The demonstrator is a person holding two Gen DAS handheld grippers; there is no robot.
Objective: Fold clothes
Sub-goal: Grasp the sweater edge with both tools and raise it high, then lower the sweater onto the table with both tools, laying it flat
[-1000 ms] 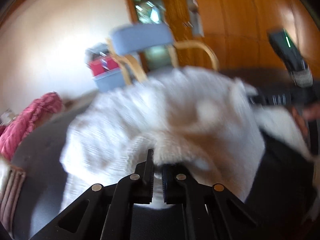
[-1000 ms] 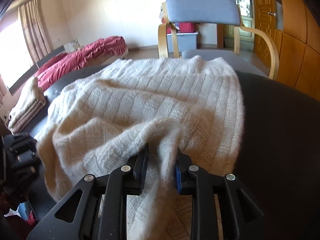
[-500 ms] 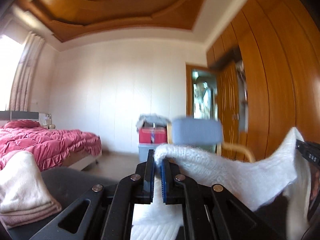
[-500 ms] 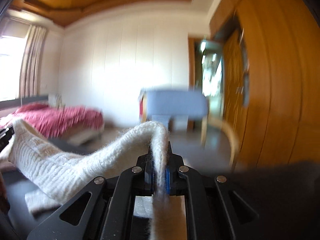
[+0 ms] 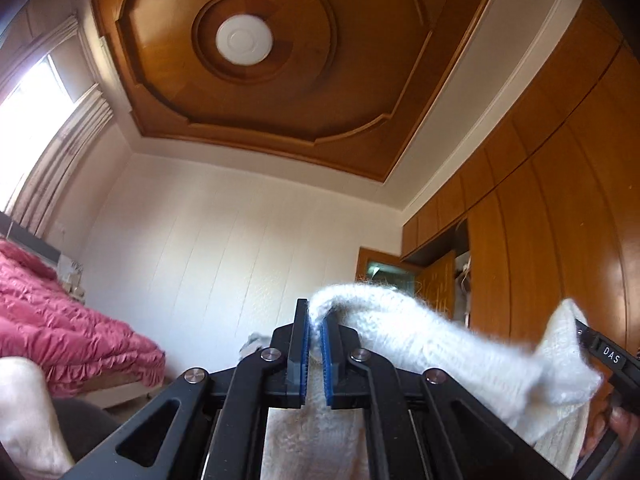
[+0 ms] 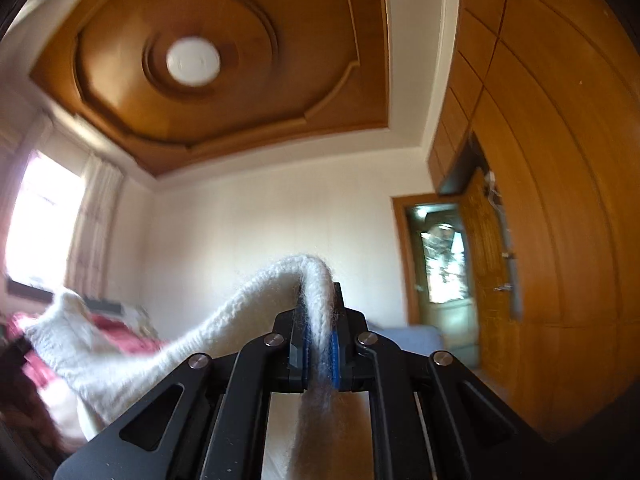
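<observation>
"DAS" reads on the right gripper body at the edge of the left wrist view. Both grippers tilt upward toward the wooden ceiling with its round lamp. Left gripper: jaws narrow, clamping an edge of the white knit sweater. Right gripper: jaws narrow, clamped on another edge. The sweater spans between them in the air, sagging. Pink bed at left, wooden wardrobe at right.

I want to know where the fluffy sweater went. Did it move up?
Yes. The white knit sweater, shut in the left gripper, rose: the ceiling light now fills the view, not the table.
</observation>
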